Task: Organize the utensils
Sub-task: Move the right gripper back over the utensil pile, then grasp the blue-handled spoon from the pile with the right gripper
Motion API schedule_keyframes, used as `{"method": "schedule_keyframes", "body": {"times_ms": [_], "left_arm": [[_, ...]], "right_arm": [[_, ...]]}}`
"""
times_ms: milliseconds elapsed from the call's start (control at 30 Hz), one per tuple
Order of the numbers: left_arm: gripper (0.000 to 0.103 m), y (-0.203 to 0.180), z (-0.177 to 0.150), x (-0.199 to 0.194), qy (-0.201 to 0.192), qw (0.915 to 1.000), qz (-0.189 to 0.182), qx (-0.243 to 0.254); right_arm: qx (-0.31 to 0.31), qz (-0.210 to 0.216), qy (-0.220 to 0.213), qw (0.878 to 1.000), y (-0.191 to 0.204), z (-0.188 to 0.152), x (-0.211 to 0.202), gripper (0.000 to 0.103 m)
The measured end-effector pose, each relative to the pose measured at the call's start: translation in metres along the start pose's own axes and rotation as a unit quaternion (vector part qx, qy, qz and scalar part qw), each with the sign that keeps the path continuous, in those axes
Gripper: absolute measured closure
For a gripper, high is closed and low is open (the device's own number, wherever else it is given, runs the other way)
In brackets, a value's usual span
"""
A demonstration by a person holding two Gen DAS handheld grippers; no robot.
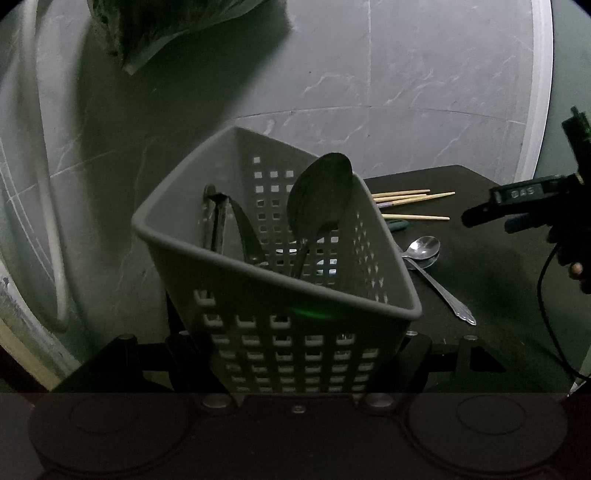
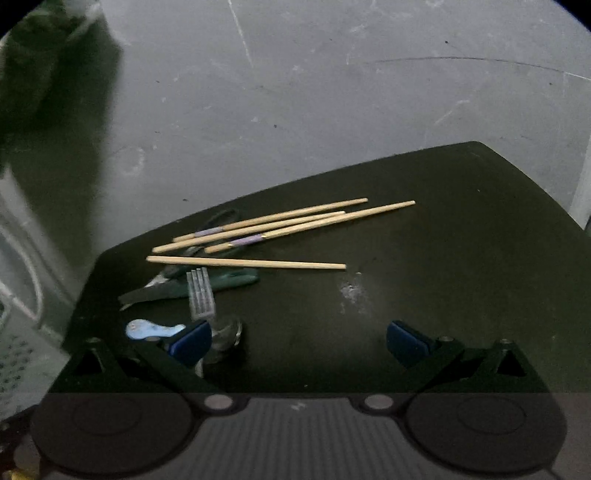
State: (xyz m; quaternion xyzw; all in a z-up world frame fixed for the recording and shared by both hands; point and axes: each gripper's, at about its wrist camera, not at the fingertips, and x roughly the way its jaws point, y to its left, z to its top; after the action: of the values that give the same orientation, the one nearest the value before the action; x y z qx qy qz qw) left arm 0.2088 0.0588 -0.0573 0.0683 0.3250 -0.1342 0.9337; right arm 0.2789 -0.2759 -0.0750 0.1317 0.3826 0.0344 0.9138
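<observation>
My left gripper (image 1: 295, 354) is shut on a grey perforated basket (image 1: 280, 295), held tilted at the table's left edge. Inside stand a large dark spoon (image 1: 319, 199) and other dark utensils (image 1: 218, 221). Two stacked metal spoons (image 1: 424, 249) and wooden chopsticks (image 1: 413, 197) lie on the black table (image 1: 498, 295). My right gripper (image 2: 297, 341) is open and empty, low over the table; it also shows in the left wrist view (image 1: 517, 206). Before it lie chopsticks (image 2: 280, 236), a clear plastic fork (image 2: 201, 295), a blue-handled utensil (image 2: 151, 330) and green-handled scissors (image 2: 192, 286).
The black table (image 2: 443, 258) stands on a grey marble-patterned floor (image 1: 369, 74). A dark bag (image 1: 147, 29) sits on the floor at the far left. White pipes (image 1: 48, 221) run along the left. A cable (image 1: 543, 314) hangs from the right gripper.
</observation>
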Motion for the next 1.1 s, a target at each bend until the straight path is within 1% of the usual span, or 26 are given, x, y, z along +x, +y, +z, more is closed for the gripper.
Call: {"method": "schedule_keyframes", "body": {"times_ms": [100, 200, 267, 333, 367, 433, 533, 733, 800, 933, 1033, 1100], "left_arm": [[0.026, -0.001, 0.000, 0.001, 0.001, 1.0000, 0.001, -0.001], [0.026, -0.001, 0.001, 0.001, 0.002, 1.0000, 0.002, 0.000], [0.026, -0.002, 0.001, 0.001, 0.003, 1.0000, 0.003, 0.000], [0.026, -0.002, 0.001, 0.001, 0.003, 1.0000, 0.004, -0.001], [0.026, -0.002, 0.001, 0.001, 0.003, 1.0000, 0.005, -0.001], [0.026, -0.003, 0.001, 0.001, 0.003, 1.0000, 0.005, -0.002], [0.026, -0.003, 0.001, 0.001, 0.003, 1.0000, 0.006, -0.003], [0.026, -0.003, 0.001, 0.001, 0.003, 1.0000, 0.007, -0.003], [0.026, -0.003, 0.001, 0.001, 0.003, 1.0000, 0.007, -0.003], [0.026, -0.003, 0.001, 0.001, 0.003, 1.0000, 0.006, -0.003], [0.026, -0.003, 0.001, 0.001, 0.003, 1.0000, 0.006, -0.003], [0.026, -0.003, 0.001, 0.001, 0.003, 1.0000, 0.006, -0.003]], "right_arm": [[-0.008, 0.013, 0.001, 1.000, 0.008, 0.002, 0.012, 0.000], [-0.043, 0.017, 0.013, 0.999, 0.020, 0.001, 0.025, 0.000], [-0.075, 0.008, 0.020, 0.997, 0.030, -0.002, 0.033, 0.000], [-0.122, -0.021, 0.016, 0.992, 0.041, -0.007, 0.038, 0.000], [-0.139, -0.026, 0.014, 0.990, 0.045, -0.010, 0.038, 0.000], [-0.151, -0.030, 0.009, 0.988, 0.048, -0.013, 0.040, 0.000], [-0.153, -0.026, 0.007, 0.988, 0.049, -0.015, 0.043, 0.001], [-0.159, -0.034, 0.003, 0.987, 0.050, -0.015, 0.047, 0.009], [-0.160, -0.039, -0.001, 0.986, 0.051, -0.014, 0.048, 0.013], [-0.155, -0.034, -0.004, 0.987, 0.049, -0.009, 0.051, 0.020], [-0.154, -0.022, -0.002, 0.988, 0.048, -0.006, 0.053, 0.028], [-0.153, -0.012, -0.001, 0.988, 0.048, -0.004, 0.054, 0.036]]}}
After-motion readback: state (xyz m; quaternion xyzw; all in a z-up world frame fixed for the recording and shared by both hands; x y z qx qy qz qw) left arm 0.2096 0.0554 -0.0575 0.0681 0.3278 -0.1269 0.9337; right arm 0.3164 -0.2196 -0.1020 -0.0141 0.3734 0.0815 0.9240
